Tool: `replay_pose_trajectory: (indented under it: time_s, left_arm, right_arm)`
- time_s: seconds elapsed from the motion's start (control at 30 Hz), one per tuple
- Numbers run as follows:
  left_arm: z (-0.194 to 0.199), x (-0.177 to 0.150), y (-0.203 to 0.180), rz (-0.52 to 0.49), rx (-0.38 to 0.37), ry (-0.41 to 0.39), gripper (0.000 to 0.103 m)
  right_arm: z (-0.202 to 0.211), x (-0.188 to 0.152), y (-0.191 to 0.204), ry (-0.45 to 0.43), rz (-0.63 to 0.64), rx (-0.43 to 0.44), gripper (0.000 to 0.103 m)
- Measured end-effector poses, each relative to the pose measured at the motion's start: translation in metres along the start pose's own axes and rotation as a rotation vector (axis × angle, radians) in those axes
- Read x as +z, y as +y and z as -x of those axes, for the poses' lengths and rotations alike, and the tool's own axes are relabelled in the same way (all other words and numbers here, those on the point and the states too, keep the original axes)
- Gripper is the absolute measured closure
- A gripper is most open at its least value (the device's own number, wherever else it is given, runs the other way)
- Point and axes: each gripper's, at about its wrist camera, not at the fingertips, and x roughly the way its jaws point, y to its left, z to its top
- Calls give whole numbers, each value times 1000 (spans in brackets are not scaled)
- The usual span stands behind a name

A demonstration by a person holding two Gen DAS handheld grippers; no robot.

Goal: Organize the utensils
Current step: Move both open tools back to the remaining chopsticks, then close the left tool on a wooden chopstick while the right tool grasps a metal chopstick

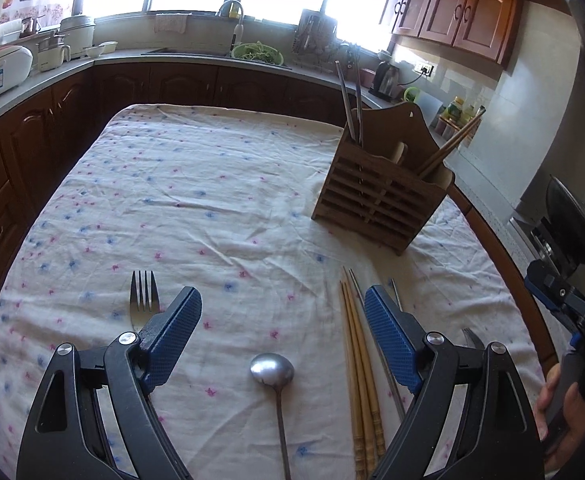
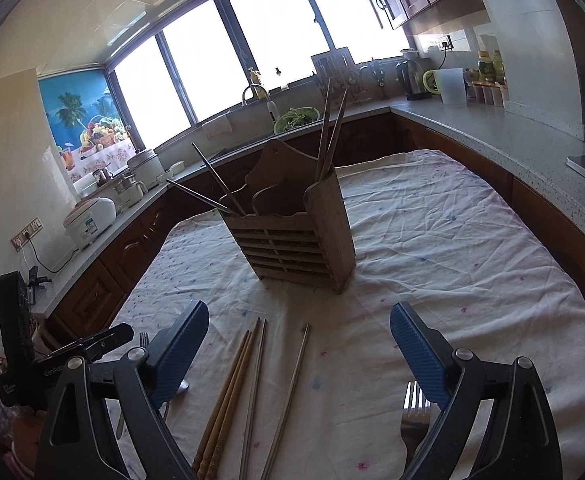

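Both tongs spread and empty above the cloth.
Left tongs [image 1: 282, 320] straddle the spoon [image 1: 272, 368]; right tongs [image 2: 298, 336] alone show steel chopsticks [image 2: 288, 392]; holder [image 2: 292, 248] at twelve o'clock.

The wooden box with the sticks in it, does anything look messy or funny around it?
The wooden box stands upright and looks fine. The odd part is what isn't in it yet: wooden chopsticks, metal chopsticks, a spoon and two forks lie loose on the tablecloth. Nothing is spilled or broken.
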Motion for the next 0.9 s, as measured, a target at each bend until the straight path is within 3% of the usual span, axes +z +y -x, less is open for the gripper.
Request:
replay_pose_trajectory:
  time_s: [0.4,0.57,0.77,0.83,0.9]
  left_arm:
    - [-64,-17,-44,-177,29,209,18]
    - [-94,-26,-59,-262,89,280,30]
    - [-90,-24,-32,-248,140,266,29]
    - [-89,-21,-17,-203,140,279,29]
    - [-88,-17,-9,-185,143,271,30]
  right_arm:
    - [-8,-5,-13,24,-47,-17,10]
    - [-16,-6,-19,37,-64,-23,10]
    - [-29,-8,-17,63,-54,-15,11]
    - [-38,-11,-13,87,-35,-13,18]
    - [-53,-15,-8,134,-18,-14,39]
